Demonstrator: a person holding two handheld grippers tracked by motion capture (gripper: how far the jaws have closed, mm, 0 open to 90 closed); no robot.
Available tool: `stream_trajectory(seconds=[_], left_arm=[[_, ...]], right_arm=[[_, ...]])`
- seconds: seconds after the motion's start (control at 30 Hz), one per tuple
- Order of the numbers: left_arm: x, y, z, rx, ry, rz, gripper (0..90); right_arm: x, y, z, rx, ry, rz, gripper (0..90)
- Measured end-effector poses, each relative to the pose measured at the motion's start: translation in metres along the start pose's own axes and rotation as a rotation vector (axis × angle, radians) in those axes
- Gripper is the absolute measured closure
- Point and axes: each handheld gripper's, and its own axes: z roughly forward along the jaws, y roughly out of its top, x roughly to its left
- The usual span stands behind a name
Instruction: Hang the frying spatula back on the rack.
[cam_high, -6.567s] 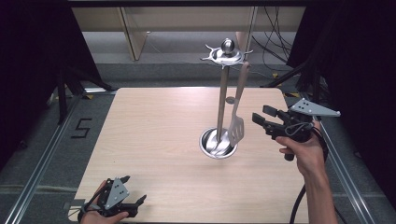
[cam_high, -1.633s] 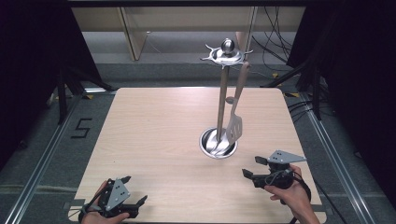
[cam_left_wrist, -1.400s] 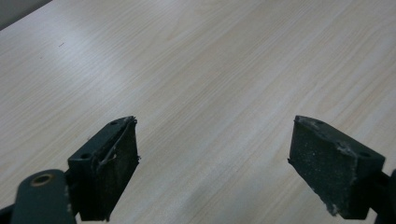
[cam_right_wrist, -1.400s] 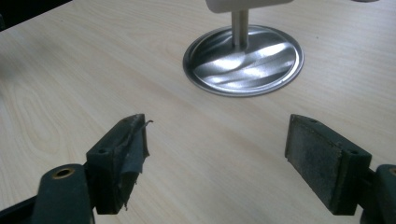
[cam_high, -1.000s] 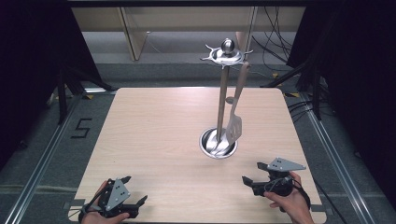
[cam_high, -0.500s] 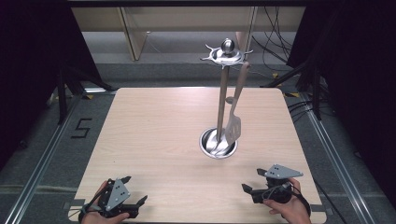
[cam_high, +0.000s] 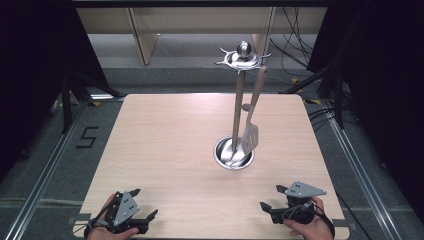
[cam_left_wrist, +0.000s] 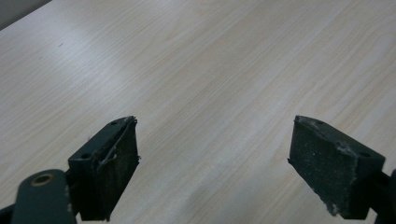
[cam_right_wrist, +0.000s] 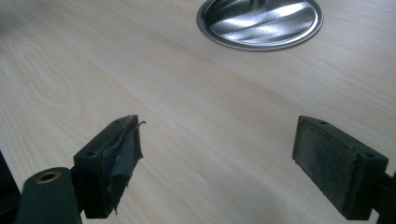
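A steel utensil stand (cam_high: 239, 100) rises from a round shiny base (cam_high: 233, 153) right of the table's middle. A slotted spatula (cam_high: 250, 132) hangs from its top ring, blade down by the base. My left gripper (cam_high: 145, 216) rests at the near left corner of the table, open, with bare wood between its pads (cam_left_wrist: 112, 163). My right gripper (cam_high: 269, 201) lies low at the near right edge, held by a hand, open and empty. The right gripper view looks past its pads (cam_right_wrist: 116, 158) to the stand's base (cam_right_wrist: 260, 22).
The light wooden table (cam_high: 170, 145) sits in a metal frame with rails on both sides. A floor marking "5" (cam_high: 86, 136) lies to the left. Cables (cam_high: 320, 107) trail on the floor at the back right.
My right gripper has come down from beside the hanging spatula to the near right edge, settling lower and slightly left over the last second. The left gripper has stayed put.
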Motion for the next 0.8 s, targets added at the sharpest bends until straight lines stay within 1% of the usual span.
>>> stream_trajectory(seconds=[0.03, 0.07, 0.1, 0.17, 0.23, 0.27, 0.3, 0.33, 0.37, 0.4, 0.43, 0.57, 0.6, 0.63, 0.8], left_arm=[[0.0001, 0.0000, -0.0002, 0.001, 0.000, 0.003, 15.0], [0.0000, 0.0000, -0.0001, 0.001, -0.001, 0.002, 15.0], [0.0000, 0.0000, 0.0000, 0.001, -0.001, 0.002, 15.0], [-0.0001, 0.0000, 0.0001, 0.001, -0.001, 0.003, 15.0], [-0.0002, 0.0000, 0.0001, 0.001, -0.001, 0.002, 15.0], [-0.0002, 0.0000, 0.0001, 0.001, -0.001, 0.002, 15.0], [-0.0001, 0.0000, 0.0001, 0.001, -0.001, 0.002, 15.0], [-0.0001, 0.0000, 0.0001, 0.001, -0.001, 0.002, 15.0], [-0.0001, 0.0000, 0.0001, 0.001, -0.001, 0.003, 15.0], [-0.0001, 0.0000, 0.0001, 0.001, -0.001, 0.003, 15.0], [-0.0002, 0.0000, 0.0001, 0.001, -0.001, 0.003, 15.0], [-0.0002, 0.0000, 0.0001, 0.001, -0.001, 0.002, 15.0], [-0.0001, 0.0000, 0.0001, 0.001, -0.001, 0.003, 15.0], [-0.0001, 0.0000, 0.0001, 0.002, -0.001, 0.003, 15.0], [-0.0006, -0.0001, 0.0002, -0.004, 0.004, 0.001, 15.0]], right_arm=[[-0.0007, -0.0007, -0.0009, -0.005, -0.005, -0.004, 16.4], [-0.0004, -0.0016, 0.0000, -0.010, 0.009, 0.001, 16.4], [0.0021, -0.0023, -0.0013, -0.002, 0.001, 0.024, 16.4], [0.0023, -0.0030, -0.0021, -0.008, -0.007, 0.026, 16.4], [-0.0005, -0.0032, -0.0021, -0.007, 0.002, -0.007, 16.4], [-0.0006, -0.0037, -0.0028, -0.015, -0.013, -0.014, 16.4], [0.0026, -0.0052, -0.0039, -0.007, -0.011, 0.035, 16.4], [0.0026, -0.0052, -0.0039, -0.007, -0.011, 0.035, 16.4], [0.0009, -0.0054, -0.0041, -0.004, -0.025, 0.015, 16.4], [0.0009, -0.0054, -0.0041, -0.004, -0.025, 0.015, 16.4], [-0.0001, -0.0058, -0.0045, -0.005, -0.020, 0.003, 16.4], [-0.0004, -0.0063, -0.0040, 0.000, -0.009, 0.008, 16.4], [-0.0007, -0.0068, -0.0034, -0.009, -0.020, 0.001, 16.4], [-0.0007, -0.0067, -0.0030, -0.007, -0.009, 0.004, 16.5], [-0.0005, -0.0068, -0.0031, -0.006, -0.003, 0.006, 16.5]])
